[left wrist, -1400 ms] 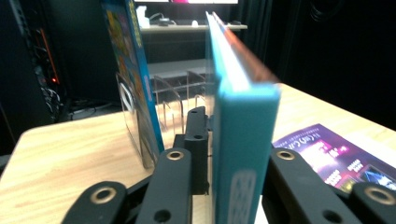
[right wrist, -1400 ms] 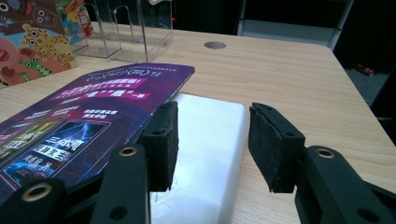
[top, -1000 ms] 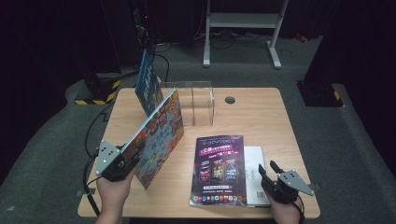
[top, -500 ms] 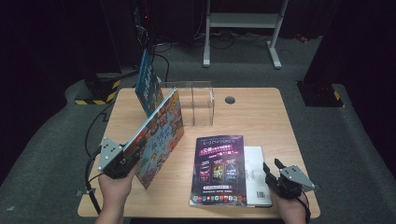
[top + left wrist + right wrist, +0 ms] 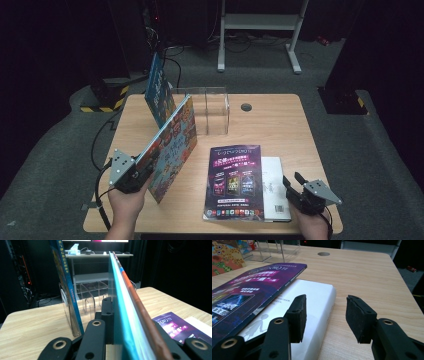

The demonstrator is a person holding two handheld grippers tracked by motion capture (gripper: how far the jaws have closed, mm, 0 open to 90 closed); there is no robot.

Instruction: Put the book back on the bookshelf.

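in the high view we hold the left gripper (image 5: 131, 175) at the lower left of the frame, clamped on the bottom corner of a colourful picture book (image 5: 172, 145). the book stands tilted on its edge, its top leaning toward the clear acrylic rack (image 5: 210, 111) at upper centre, likely so it can slide into a slot beside the blue book (image 5: 159, 90) already standing at the rack's left end. at lower right the right gripper (image 5: 300, 192) rests with its jaws apart, empty, beside a white book (image 5: 276, 187) lying flat under a glossy purple magazine (image 5: 235, 181) on the wooden table (image 5: 280, 130).

in the left gripper view the jaws pinch the picture book (image 5: 125, 315) edge-on at centre: thin, a teal cover and an orange spine. the blue book (image 5: 66, 287) leans upright at left against the transparent, hard-walled rack (image 5: 87, 297).

in the right gripper view the matte black jaws stand open at the bottom, one over the smooth, rounded edge of the white book (image 5: 312, 305); the purple magazine (image 5: 249, 290) overlaps it at left.
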